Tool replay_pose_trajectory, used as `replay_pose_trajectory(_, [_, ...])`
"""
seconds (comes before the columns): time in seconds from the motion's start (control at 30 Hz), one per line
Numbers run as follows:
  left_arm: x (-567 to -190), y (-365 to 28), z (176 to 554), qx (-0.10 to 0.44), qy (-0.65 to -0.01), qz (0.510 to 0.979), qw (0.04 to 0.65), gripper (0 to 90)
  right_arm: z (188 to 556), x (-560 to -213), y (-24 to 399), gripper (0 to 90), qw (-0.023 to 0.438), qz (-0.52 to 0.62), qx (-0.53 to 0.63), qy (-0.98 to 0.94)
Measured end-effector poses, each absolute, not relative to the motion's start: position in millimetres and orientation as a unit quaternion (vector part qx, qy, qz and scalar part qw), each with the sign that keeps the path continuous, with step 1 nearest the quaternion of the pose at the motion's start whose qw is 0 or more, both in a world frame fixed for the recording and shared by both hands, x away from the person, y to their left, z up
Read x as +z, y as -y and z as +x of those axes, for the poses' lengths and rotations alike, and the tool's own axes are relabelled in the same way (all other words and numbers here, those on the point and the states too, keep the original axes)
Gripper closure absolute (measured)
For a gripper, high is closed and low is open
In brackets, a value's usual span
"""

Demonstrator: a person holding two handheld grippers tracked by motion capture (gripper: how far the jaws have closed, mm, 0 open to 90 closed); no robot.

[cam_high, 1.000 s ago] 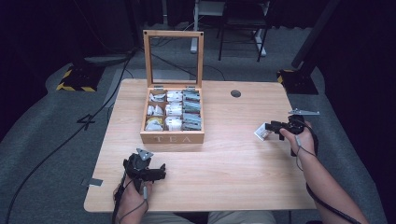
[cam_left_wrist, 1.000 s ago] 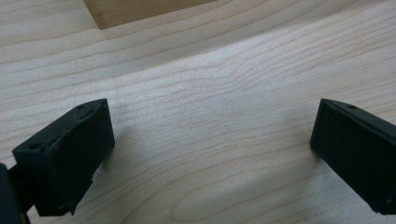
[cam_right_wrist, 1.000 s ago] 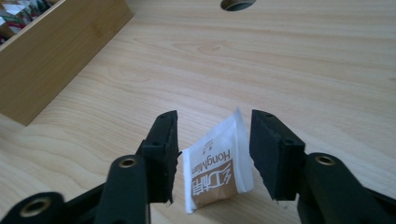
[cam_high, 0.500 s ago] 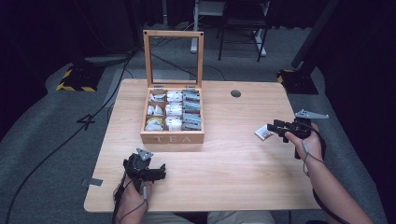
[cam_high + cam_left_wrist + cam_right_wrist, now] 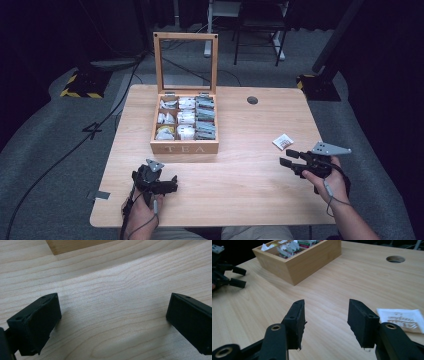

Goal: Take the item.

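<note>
A wooden tea box (image 5: pixel 184 125) stands open at the middle of the bench (image 5: pixel 240 200), its lid upright. A white tea packet (image 5: pixel 283 142) lies near the right edge, just beside the right tongs (image 5: pixel 288 158), which are released and empty. The left tongs (image 5: pixel 173 183) gape wide over bare wood near the front edge.

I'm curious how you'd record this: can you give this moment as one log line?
left tongs: open, empty | right tongs: open, empty | tea bag: on table beside right tongs | tea box: lid up
</note>
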State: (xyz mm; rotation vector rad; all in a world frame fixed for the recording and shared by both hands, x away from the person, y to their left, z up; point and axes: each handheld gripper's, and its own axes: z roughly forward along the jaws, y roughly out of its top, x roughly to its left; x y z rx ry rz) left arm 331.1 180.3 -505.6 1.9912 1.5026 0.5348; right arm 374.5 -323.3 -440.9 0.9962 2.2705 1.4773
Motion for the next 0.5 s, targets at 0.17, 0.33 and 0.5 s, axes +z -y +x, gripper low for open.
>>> replay_pose_trajectory(0.17, [-505.6, -180.3, 331.2, 0.2, -0.564, 0.747, 0.291, 0.2, 363.5, -452.1, 313.5, 48.6, 0.129, 0.32, 0.492, -0.799])
replay_pose_trajectory(0.33, [-505.6, -180.1, 331.4, 0.201, -0.564, 0.746, 0.291, 0.2, 356.6, -467.0, 305.6, 48.6, 0.116, 0.32, 0.488, -0.804])
replay_pose_trajectory(0.5, [-505.6, -180.0, 331.4, 0.2, -0.564, 0.746, 0.291, 0.2, 355.1, -479.4, 296.6, 47.9, 0.108, 0.315, 0.468, -0.819])
